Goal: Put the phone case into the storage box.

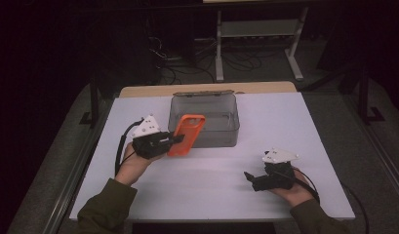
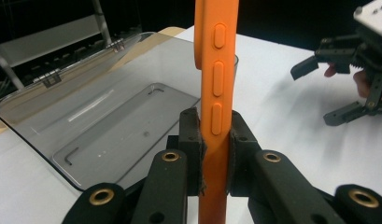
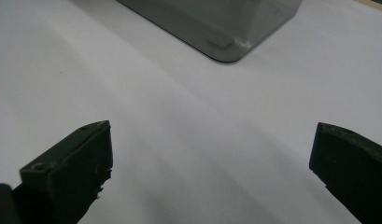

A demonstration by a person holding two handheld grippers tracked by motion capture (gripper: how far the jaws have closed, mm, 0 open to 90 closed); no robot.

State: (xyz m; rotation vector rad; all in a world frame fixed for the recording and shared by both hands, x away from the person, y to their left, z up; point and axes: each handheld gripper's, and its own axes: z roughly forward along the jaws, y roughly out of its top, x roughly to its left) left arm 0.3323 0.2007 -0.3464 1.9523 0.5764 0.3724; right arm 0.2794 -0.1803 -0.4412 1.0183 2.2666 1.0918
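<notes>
An orange phone case [image 1: 186, 134] is held upright on its edge, lifted off the table just in front of the clear grey box [image 1: 205, 119]. My left gripper [image 1: 176, 140] is shut on its lower part; in the left gripper view the pads [image 2: 193, 140] press on both sides of the orange phone case [image 2: 216, 84], whose side buttons face me. The grey box [image 2: 86, 126] lies open behind it with nothing inside. My right gripper [image 1: 250, 179] rests low over the table at the right, jaws open and nothing between them; it is open in its own view too [image 3: 212, 163].
The white table top [image 1: 211, 180] carries the box at its middle back. A corner of the grey box [image 3: 226, 32] shows ahead of the right gripper. Behind the table stand a white frame [image 1: 258, 34] and loose cables on a dark floor.
</notes>
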